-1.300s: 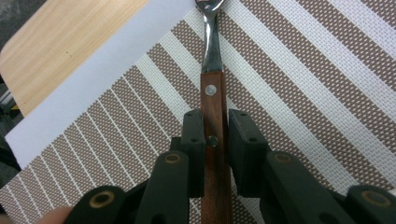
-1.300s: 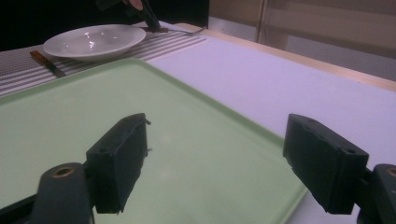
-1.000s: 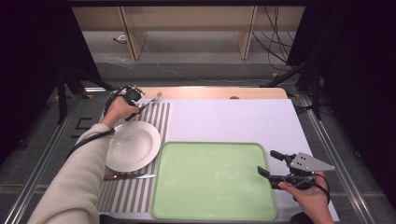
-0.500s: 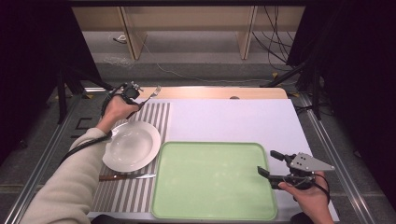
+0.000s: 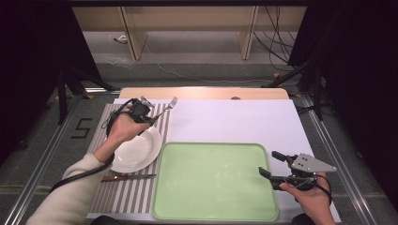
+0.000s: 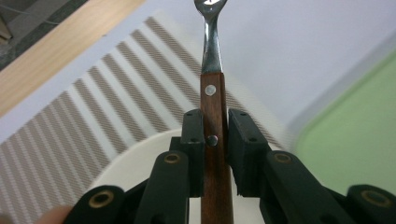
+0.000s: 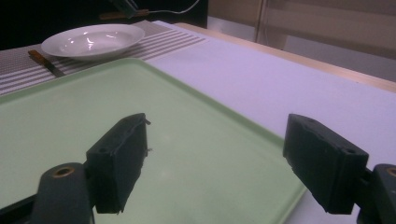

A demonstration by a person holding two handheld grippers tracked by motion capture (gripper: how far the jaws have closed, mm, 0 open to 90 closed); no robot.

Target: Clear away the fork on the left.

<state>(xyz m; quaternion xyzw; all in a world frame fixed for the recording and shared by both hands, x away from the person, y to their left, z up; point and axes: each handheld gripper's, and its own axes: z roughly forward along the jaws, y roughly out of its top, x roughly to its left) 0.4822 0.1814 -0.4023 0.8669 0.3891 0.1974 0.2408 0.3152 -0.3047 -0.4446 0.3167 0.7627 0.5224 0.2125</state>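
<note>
My left gripper (image 5: 150,118) is shut on the wooden handle of a fork (image 5: 172,102), held above the far edge of the white plate (image 5: 136,151). In the left gripper view the fork (image 6: 212,98) sits clamped between the jaws of the left gripper (image 6: 215,130), its tines pointing away over the striped placemat (image 6: 93,107), with the plate (image 6: 135,161) just below. My right gripper (image 5: 268,163) stands open at the right edge of the green tray (image 5: 216,183). The right gripper (image 7: 219,158) holds nothing and hovers over the tray (image 7: 70,116).
A wooden-handled knife (image 5: 127,177) lies on the striped placemat (image 5: 119,199) in front of the plate; the knife (image 7: 44,61) and plate (image 7: 93,39) appear far left in the right gripper view. A white mat (image 5: 234,119) covers the table behind the tray.
My left gripper has moved with the fork a little to the right and toward the person, over the plate's far rim. The right gripper has stayed still.
</note>
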